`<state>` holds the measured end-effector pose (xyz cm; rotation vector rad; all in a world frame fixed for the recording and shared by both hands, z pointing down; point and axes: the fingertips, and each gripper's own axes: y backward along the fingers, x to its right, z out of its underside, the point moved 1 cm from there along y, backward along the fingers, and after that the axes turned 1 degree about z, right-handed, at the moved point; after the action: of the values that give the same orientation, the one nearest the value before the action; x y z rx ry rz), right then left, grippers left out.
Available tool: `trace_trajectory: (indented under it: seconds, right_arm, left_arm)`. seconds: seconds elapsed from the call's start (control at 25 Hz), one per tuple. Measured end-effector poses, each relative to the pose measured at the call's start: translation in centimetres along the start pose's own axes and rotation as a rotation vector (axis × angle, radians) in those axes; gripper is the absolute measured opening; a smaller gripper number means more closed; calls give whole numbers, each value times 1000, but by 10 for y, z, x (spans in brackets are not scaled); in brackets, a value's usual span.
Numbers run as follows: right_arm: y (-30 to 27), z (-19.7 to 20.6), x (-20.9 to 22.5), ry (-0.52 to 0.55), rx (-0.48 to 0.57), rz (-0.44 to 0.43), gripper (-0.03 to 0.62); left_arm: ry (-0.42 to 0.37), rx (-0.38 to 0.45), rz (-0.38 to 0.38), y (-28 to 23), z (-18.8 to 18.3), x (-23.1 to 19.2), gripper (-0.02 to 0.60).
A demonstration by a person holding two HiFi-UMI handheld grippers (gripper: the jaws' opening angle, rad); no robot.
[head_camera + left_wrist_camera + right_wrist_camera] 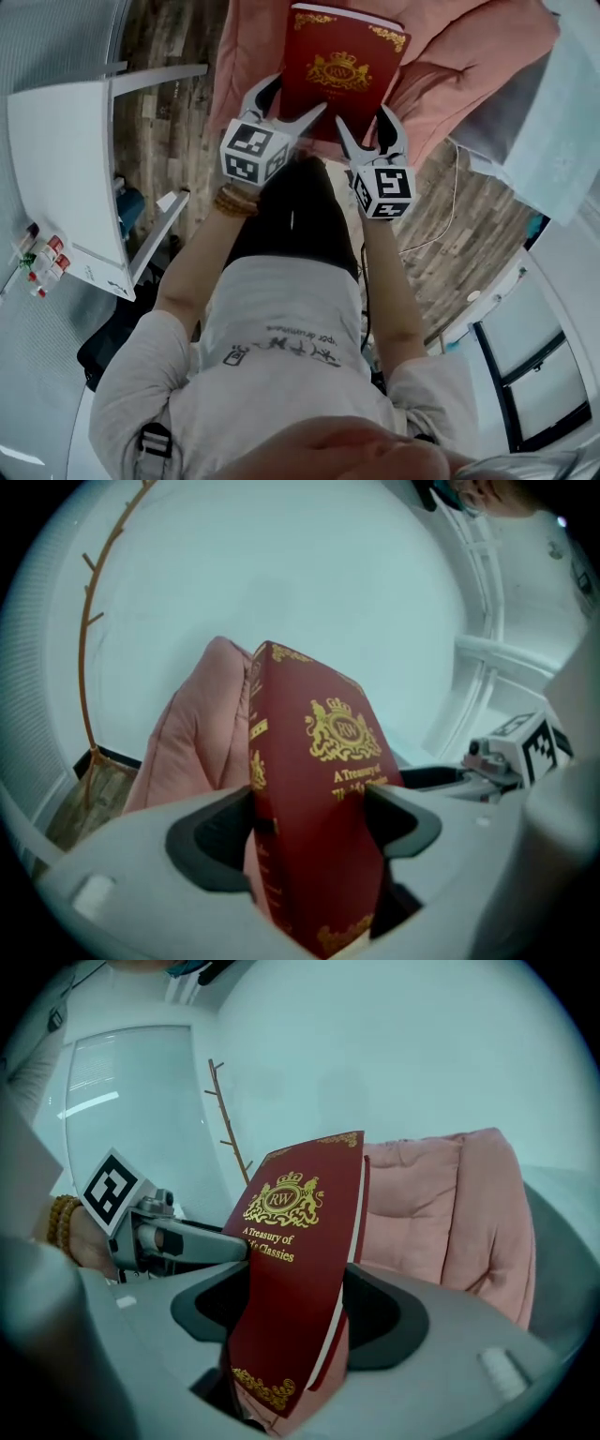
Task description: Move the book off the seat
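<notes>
A dark red hardback book (339, 66) with a gold crest stands upright over the pink cushioned seat (469, 56). My left gripper (292, 98) clamps its lower left edge, and my right gripper (364, 120) clamps its lower right edge. In the left gripper view the book (319, 789) fills the gap of the left gripper (314, 813), spine toward the camera, with both pads against it. The right gripper view shows the book (291, 1269) wedged in the right gripper (291, 1312), with the pink seat (450, 1204) behind it.
A white table (66, 159) stands at the left with several markers (42, 262) near its edge. Wood-plank floor (169, 131) lies between table and seat. A pale draped object (553, 103) sits at the right. A bare branch-like stand (89, 639) rises against the white wall.
</notes>
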<state>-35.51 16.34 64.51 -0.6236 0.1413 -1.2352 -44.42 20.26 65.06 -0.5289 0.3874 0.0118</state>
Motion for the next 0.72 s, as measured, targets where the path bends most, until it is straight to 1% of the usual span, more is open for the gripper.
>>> trace_trajectory:
  seconds: [0.2,0.44,0.6,0.72]
  right_arm:
    - [42,-70,-25,38,67,21,307]
    - [100,-157,-47,77,158,47,301]
    - [138,-203,-65,96,221,68,284]
    - [162,-228,-77,110,262,86,270]
  left_arm:
    - [-66,86,9,46,-74,27,367]
    - [-127,193,-2,101,-156,72,367]
    - [-164,254,-3,141,-196,99,367]
    - [-170,290,-6,164,-216,116,364]
